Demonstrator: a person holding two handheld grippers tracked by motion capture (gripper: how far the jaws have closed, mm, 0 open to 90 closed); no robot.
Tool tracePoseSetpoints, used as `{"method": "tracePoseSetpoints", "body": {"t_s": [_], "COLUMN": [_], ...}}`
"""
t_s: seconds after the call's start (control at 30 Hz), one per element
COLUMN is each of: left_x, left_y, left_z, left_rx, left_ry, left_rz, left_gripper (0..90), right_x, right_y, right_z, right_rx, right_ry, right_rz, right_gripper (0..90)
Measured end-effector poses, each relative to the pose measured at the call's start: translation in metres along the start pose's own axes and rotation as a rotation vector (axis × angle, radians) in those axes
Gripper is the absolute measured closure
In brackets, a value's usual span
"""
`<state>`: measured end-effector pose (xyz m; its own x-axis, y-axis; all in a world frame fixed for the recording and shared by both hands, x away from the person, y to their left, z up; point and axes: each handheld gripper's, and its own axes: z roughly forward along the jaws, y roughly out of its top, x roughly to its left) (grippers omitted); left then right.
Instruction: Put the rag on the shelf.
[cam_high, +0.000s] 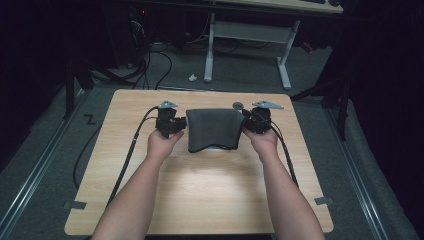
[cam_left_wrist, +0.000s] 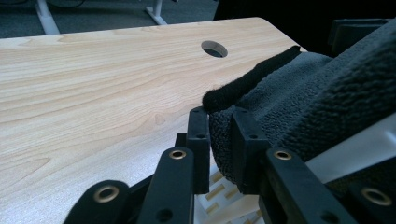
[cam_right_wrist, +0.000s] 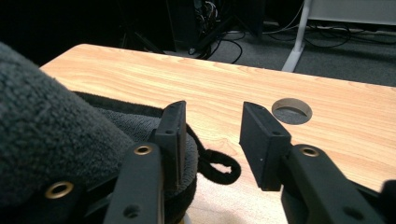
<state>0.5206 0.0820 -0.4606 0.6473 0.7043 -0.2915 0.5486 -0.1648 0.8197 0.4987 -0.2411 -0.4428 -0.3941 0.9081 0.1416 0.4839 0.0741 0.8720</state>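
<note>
A dark grey fleecy towel (cam_high: 215, 127) is stretched between the two grippers over the far middle of the wooden table (cam_high: 200, 200). My left gripper (cam_high: 179, 125) is at its left edge; in the left gripper view its jaws (cam_left_wrist: 219, 135) are shut on the towel's hem (cam_left_wrist: 299, 88). My right gripper (cam_high: 248, 122) is at the towel's right edge. In the right gripper view it (cam_right_wrist: 212, 126) stands open, the towel (cam_right_wrist: 42, 121) bunched against its left jaw and a small black hanging loop (cam_right_wrist: 219, 165) lying low in the gap. Something white (cam_left_wrist: 355, 144) shows under the towel.
A round cable hole (cam_high: 238, 105) is cut in the table just beyond the towel, near the right gripper (cam_right_wrist: 292, 110). Cables trail from both grippers toward the near edge. A white-legged desk (cam_high: 247, 40) stands on the floor beyond the table.
</note>
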Motion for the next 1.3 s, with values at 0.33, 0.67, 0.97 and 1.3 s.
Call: {"method": "tracePoseSetpoints", "body": {"t_s": [0.33,0.67,0.97,1.3], "left_x": [0.006,0.015,0.017,0.013], "left_y": [-0.003,-0.010,-0.015,-0.029], "left_z": [-0.010,-0.025,-0.037,-0.059], "left_rx": [-0.032,-0.055,-0.057,-0.092], "left_ry": [0.033,0.071,0.104,0.116], "left_rz": [-0.036,-0.051,-0.030,0.001], "left_gripper": [65.7,61.9,60.6,58.8], "right_x": [-0.005,-0.009,-0.016,-0.012], "right_y": [0.003,0.004,-0.007,-0.018], "right_z": [-0.009,-0.018,-0.025,-0.042], "right_rx": [-0.007,-0.004,0.009,0.008], "right_ry": [-0.039,-0.076,-0.093,-0.098], "right_rz": [-0.010,-0.028,-0.029,-0.056], "right_gripper": [58.5,57.3,56.6,55.0]}}
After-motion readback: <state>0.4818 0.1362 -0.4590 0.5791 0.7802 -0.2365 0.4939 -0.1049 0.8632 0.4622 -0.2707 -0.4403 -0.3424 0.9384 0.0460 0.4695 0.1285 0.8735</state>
